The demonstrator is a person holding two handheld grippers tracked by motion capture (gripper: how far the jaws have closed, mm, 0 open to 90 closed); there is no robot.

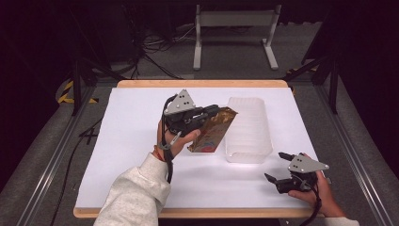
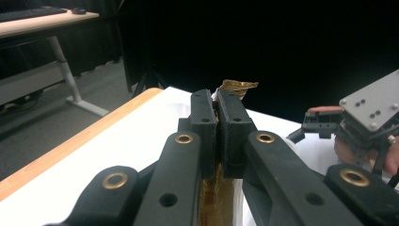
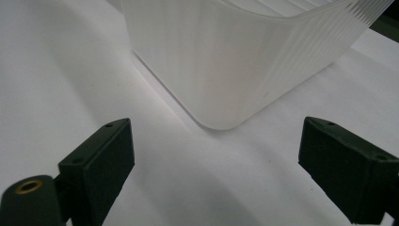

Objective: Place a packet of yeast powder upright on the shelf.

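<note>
Pouch [image 1: 212,131]: left claw [image 1: 212,111] clenching it beside bin [image 1: 248,129]; carrying over rim advised. Right claw [image 1: 278,165] resting released, below bin.

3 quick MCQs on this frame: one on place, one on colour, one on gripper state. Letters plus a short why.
1. Where is the clear bin relative to the pouch?
A) person's left B) person's right C) on top of it
2. Pouch colour?
A) gold-brown B) blue C) green
3. Right gripper jaws?
A) clamped on the bin B) clamped on the pouch C) open, empty

Answers: 1 B, high view shows the bin right of the pouch. 2 A, shiny gold-brown foil. 3 C, jaws stand wide apart; the left gripper holds the pouch.
</note>
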